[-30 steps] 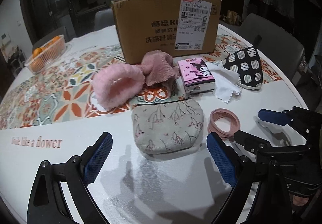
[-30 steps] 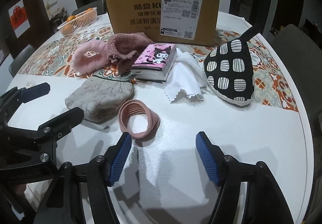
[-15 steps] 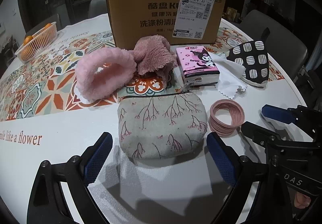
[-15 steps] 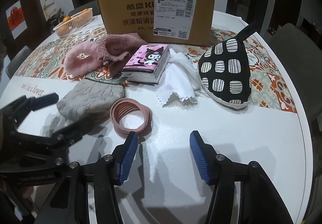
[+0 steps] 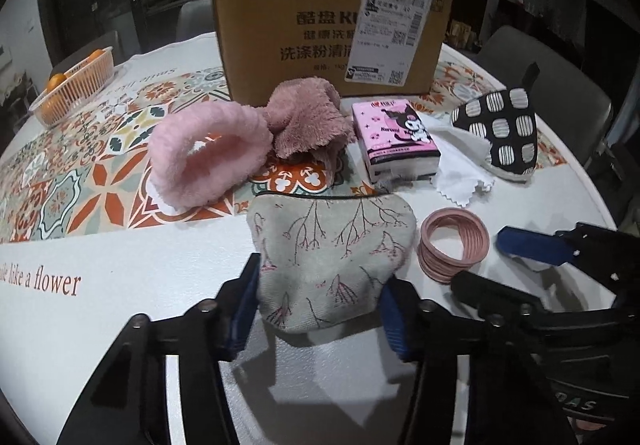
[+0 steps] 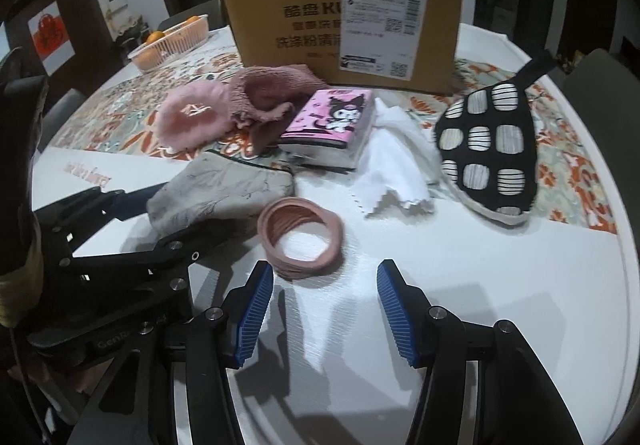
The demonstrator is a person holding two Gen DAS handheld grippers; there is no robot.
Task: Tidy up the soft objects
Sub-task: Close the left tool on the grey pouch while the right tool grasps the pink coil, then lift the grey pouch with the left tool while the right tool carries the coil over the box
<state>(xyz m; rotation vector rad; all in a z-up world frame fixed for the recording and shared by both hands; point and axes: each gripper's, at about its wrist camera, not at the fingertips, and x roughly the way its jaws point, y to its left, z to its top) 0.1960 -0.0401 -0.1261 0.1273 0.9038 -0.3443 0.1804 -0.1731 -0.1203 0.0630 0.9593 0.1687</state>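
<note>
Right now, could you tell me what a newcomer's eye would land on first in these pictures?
Probably the tall cardboard box at the back of the table, then the soft things strewn before it. Nearest, the left gripper has just been closing and squeezes the grey floral pouch, while the right gripper hangs open beside the pink hair ties.

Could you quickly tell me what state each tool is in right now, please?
Left tool: has just been closing, now shut on the floral pouch.
Right tool: open, holding nothing; pink hair ties just ahead.
</note>
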